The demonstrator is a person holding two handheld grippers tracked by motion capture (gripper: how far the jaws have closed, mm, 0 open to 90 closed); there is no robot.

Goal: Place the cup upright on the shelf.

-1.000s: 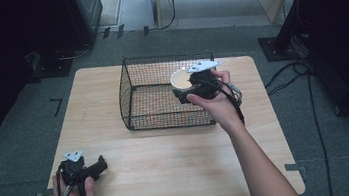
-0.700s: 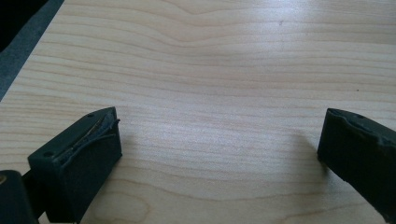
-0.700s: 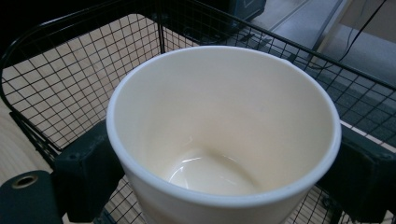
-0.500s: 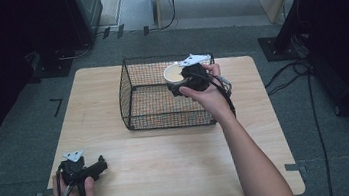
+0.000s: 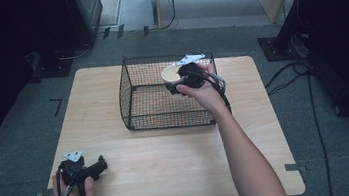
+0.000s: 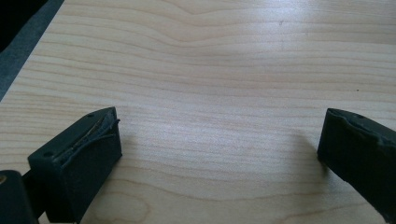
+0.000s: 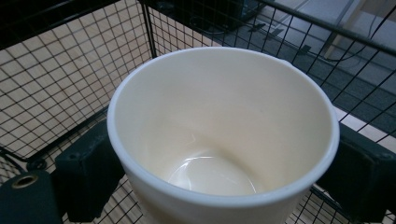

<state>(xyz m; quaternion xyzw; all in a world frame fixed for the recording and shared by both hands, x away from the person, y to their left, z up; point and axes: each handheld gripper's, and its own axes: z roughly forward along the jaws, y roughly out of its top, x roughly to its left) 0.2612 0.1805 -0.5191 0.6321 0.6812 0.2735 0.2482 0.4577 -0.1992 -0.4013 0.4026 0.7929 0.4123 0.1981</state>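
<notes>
So the right gripper [image 5: 176,81] has its jaws clamped on a cream cup [image 7: 224,135], just right of frame centre, over the wire basket [image 5: 138,102]. Left gripper [image 5: 101,165] sits wide open, holding nothing, at lower left on the table [image 5: 170,164].

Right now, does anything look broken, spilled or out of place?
Only one small thing: the pad on one left gripper finger looks frayed and peeling at its edge. The cream cup is empty and clean, clamped by the right gripper inside the wire basket.
</notes>
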